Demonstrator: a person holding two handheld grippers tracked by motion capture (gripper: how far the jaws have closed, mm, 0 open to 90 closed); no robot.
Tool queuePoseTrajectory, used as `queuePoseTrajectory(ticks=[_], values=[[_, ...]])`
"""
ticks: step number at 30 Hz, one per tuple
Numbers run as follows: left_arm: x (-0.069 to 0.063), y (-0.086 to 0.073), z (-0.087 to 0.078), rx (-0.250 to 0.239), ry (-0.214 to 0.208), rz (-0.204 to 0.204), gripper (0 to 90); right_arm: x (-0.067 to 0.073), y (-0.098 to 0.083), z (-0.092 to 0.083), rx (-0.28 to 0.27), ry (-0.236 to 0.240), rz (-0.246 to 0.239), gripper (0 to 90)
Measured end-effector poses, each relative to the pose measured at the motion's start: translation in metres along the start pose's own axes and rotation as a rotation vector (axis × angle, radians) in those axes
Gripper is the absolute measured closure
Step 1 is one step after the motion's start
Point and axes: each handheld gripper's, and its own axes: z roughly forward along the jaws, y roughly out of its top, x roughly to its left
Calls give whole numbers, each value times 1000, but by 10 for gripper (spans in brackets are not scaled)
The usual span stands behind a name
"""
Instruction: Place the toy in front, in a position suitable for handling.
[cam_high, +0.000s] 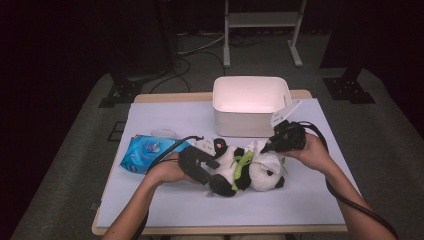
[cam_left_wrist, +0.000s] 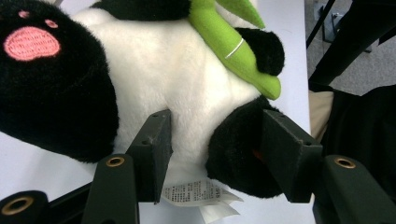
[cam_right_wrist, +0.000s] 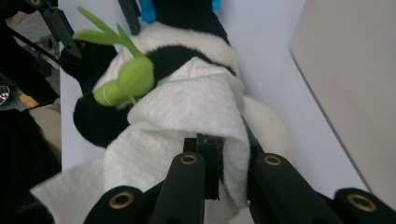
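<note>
A black-and-white plush panda (cam_high: 245, 167) lay on the white surface (cam_high: 165, 200), clamped at its body by the half-open left tool (cam_left_wrist: 215, 154). A white paper tissue (cam_right_wrist: 187, 112) was pinched over it by the closed right tool (cam_right_wrist: 224, 154).

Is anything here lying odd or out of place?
The panda plush lies toppled on the table, not sitting up. A white tissue is draped over it, pinched by the right gripper. Nothing looks spilled or damaged.

Fluffy plush panda (cam_high: 240, 167), textured white paper tissue (cam_right_wrist: 187, 116), matt black jaws, smooth plastic bin (cam_high: 250, 107)
</note>
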Motion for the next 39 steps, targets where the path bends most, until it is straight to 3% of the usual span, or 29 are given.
queuePoseTrajectory(ticks=[7, 21, 29, 34, 39], values=[[1, 1, -2, 1, 13, 2, 437, 1, -28, -10, -21, 2, 50, 851], [1, 1, 0, 9, 6, -1, 425, 6, -53, -19, -39, 5, 76, 850], [0, 2, 1, 21, 9, 3, 421, 0, -71, -26, -29, -36, 113, 851], [-1, 2, 1, 24, 13, 6, 420, -4, -69, -27, -19, -53, 122, 851], [-2, 1, 1, 27, 11, 11, 418, -6, -52, -22, -17, -49, 97, 850]])
